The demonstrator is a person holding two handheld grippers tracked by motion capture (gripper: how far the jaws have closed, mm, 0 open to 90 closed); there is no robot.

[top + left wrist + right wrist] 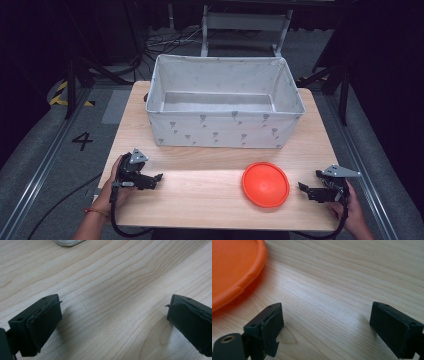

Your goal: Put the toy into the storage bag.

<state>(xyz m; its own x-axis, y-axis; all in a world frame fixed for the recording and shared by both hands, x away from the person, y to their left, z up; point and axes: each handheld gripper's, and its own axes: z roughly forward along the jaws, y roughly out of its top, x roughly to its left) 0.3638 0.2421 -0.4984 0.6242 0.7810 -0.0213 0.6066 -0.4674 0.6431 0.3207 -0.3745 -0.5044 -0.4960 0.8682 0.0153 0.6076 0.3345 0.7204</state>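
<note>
Both tongs wide, empty: left tongs (159, 178) near worktop (210, 200) front-left edge, right tongs (303, 188) just beside orange plate (265, 184) (front-right).

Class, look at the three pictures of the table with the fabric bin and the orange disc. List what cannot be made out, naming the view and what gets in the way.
1. Fabric bin, high view: its near wall hides the front strip of its floor.
2. Orange disc, right gripper view: cut off by the top and left edges.
3. Pale object, left gripper view: cut off by the top edge; unidentifiable.
4. Left gripper and right gripper, high view: jaw gaps too small to judge there.
</note>
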